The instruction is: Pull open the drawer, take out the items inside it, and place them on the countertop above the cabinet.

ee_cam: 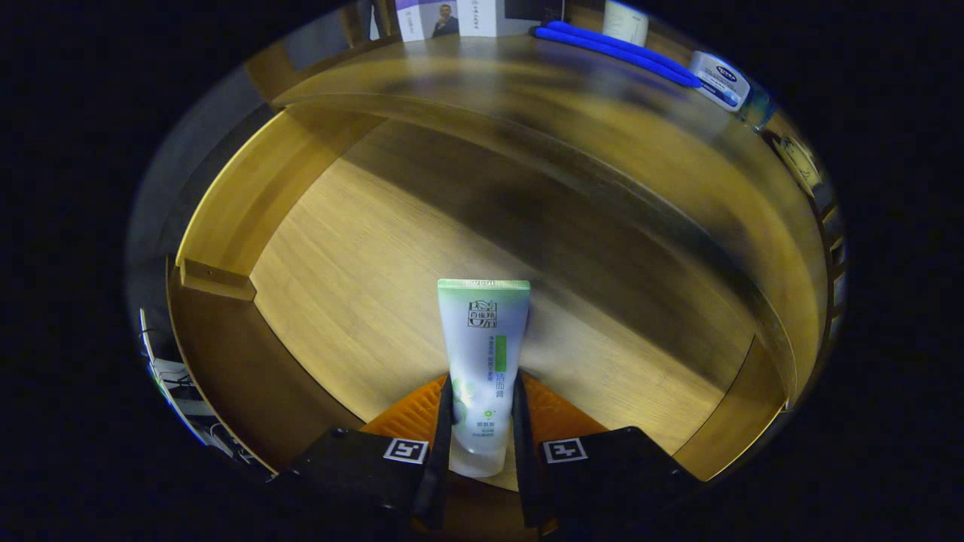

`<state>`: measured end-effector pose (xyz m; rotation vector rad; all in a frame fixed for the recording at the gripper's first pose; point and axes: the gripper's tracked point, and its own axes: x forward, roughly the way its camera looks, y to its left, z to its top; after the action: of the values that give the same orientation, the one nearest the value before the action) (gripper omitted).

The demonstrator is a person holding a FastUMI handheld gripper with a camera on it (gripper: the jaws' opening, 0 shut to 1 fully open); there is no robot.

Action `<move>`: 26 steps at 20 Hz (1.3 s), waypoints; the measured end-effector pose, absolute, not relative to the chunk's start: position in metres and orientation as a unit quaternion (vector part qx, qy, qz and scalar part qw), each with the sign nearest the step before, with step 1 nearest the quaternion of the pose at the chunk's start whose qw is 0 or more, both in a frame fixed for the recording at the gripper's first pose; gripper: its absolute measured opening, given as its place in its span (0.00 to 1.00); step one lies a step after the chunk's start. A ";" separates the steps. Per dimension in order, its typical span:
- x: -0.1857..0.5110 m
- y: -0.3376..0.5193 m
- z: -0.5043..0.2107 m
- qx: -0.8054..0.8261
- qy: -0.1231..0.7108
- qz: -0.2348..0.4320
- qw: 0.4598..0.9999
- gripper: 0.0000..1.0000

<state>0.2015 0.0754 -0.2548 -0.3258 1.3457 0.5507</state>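
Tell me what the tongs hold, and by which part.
The tongs are shut on the tube, gripping its lower end, above the open drawer.

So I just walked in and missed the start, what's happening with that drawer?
A person's handheld claw is shut on a white and green tube, both fingers pressing its sides, with the tube's crimped end pointing ahead. It is held over the open wooden drawer, whose floor looks bare. Beyond it the countertop carries a blue item and a small white container.
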 end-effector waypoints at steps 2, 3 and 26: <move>0.209 0.075 -0.240 -0.140 0.600 0.263 0.743 0.41; 0.212 0.074 -0.233 -0.141 0.592 0.267 0.747 0.41; 0.342 0.025 -0.091 0.060 0.446 0.215 0.867 0.41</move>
<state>0.3420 0.0252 -0.0906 0.1246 0.9343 0.4504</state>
